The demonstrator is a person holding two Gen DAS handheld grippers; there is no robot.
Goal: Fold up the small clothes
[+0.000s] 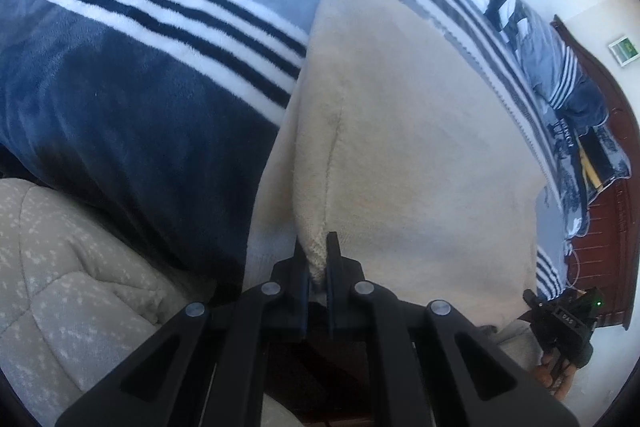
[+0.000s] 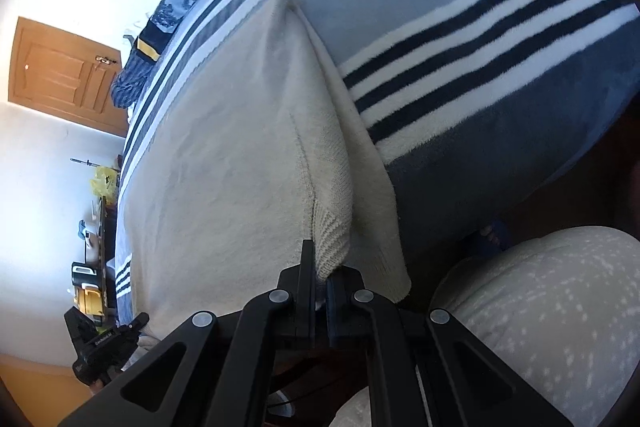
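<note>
A cream fleece garment (image 1: 408, 147) lies spread on a blue blanket with dark and white stripes (image 1: 132, 39). My left gripper (image 1: 318, 259) is shut on the garment's near corner, which is lifted into a ridge. My right gripper (image 2: 320, 267) is shut on a ribbed corner of the same garment (image 2: 224, 155), also raised off the blanket (image 2: 500, 39). The right gripper shows in the left wrist view (image 1: 560, 323) at the lower right. The left gripper shows in the right wrist view (image 2: 104, 347) at the lower left.
The person's speckled beige trousers (image 1: 60, 259) fill the near corner of each view (image 2: 540, 307). Other clothes (image 1: 560, 75) lie further along the bed. A wooden bed frame (image 1: 608, 247) edges it. A wooden door (image 2: 60, 75) and cluttered items (image 2: 90, 291) stand by the wall.
</note>
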